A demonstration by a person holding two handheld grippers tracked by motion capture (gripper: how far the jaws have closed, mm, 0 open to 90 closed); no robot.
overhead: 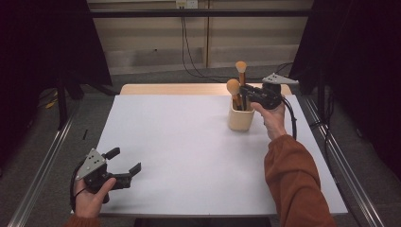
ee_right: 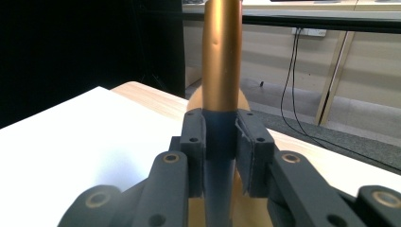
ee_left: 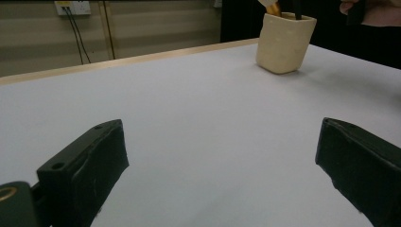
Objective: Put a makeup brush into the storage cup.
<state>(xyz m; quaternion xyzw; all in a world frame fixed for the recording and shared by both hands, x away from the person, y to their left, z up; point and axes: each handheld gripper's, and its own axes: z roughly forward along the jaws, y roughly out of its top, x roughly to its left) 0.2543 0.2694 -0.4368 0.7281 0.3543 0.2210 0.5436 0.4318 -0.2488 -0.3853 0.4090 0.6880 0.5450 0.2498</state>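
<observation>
A makeup brush was clamped by the right hand-held gripper above the cup — the left hand-held gripper was held open over the table.

left gripper: jaws wide apart, low, near edge | right gripper: jaws clamped, arm outstretched

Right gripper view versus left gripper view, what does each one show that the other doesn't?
The right gripper view shows the right gripper shut on a makeup brush, fingers clamped on its dark handle below the gold ferrule. The left gripper view shows the left gripper wide open over bare table, and the cream cup holding brushes across the table. Both share the white table and the wall cables behind.
</observation>
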